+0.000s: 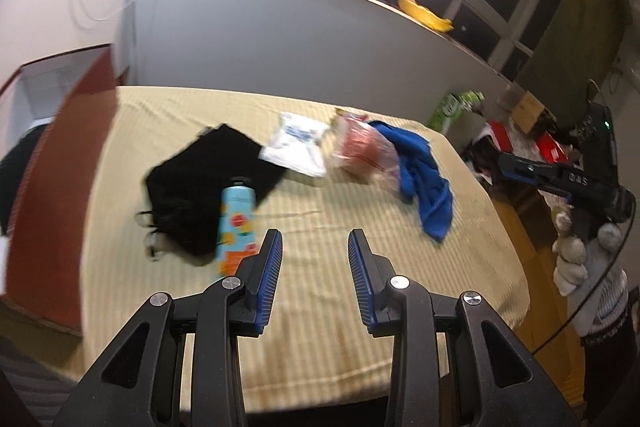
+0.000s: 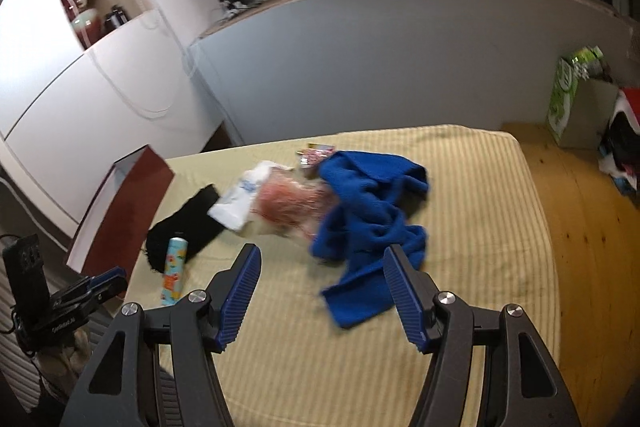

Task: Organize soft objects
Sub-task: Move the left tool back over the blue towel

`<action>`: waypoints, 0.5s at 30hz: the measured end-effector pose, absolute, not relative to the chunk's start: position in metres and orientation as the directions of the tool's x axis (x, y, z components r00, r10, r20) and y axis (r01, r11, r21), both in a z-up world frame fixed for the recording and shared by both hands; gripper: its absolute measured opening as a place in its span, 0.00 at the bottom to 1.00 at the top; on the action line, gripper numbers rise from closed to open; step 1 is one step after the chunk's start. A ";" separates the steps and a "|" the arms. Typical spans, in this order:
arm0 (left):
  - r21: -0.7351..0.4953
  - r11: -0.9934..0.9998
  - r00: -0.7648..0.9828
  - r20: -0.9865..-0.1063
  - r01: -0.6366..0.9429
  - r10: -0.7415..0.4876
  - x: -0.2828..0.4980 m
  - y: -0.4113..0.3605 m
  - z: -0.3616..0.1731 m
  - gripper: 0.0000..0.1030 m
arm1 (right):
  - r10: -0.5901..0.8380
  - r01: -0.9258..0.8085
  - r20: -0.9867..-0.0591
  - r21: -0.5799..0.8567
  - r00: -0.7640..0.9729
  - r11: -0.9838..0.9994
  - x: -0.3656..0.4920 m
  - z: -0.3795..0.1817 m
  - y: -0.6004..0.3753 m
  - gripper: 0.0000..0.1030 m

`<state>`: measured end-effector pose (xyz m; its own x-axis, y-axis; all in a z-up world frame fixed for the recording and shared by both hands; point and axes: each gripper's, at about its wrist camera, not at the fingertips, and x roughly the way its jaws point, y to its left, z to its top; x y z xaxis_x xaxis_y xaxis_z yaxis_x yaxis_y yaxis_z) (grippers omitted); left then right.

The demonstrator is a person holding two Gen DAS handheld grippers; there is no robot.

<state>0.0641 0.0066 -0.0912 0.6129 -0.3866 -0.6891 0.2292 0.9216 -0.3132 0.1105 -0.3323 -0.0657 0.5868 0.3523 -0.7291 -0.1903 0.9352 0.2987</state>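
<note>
On a striped yellow bedspread (image 1: 320, 307) lie a black cloth (image 1: 208, 179), a white plastic bag (image 1: 298, 147), a clear bag with red contents (image 1: 360, 151) and a crumpled blue cloth (image 1: 420, 183). A light-blue printed tube (image 1: 236, 223) rests on the black cloth's near edge. My left gripper (image 1: 315, 239) is open and empty, just right of the tube. My right gripper (image 2: 323, 255) is open over the near part of the blue cloth (image 2: 368, 211), its pads off the fabric. A gloved hand (image 1: 576, 255) holds it at the bed's right side.
An open red-brown box (image 2: 120, 211) stands at the bed's left edge. A small colourful packet (image 2: 316, 153) lies behind the blue cloth. A wooden floor (image 2: 592, 227), a green carton (image 2: 564, 99) and a pile of clutter (image 2: 624, 143) lie right of the bed. A grey wall runs behind it.
</note>
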 end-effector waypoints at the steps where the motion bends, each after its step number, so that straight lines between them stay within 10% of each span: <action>1: -0.311 0.920 0.608 -0.691 0.238 -0.391 0.066 0.000 -0.092 0.32 | 0.352 -0.181 -0.736 0.305 0.578 0.935 0.117 -0.070 -0.338 0.58; 15: -0.360 0.852 0.500 -0.695 0.380 -0.517 0.116 -0.120 -0.104 0.32 | 0.430 -0.186 -0.768 0.390 0.475 0.902 0.202 -0.099 -0.368 0.58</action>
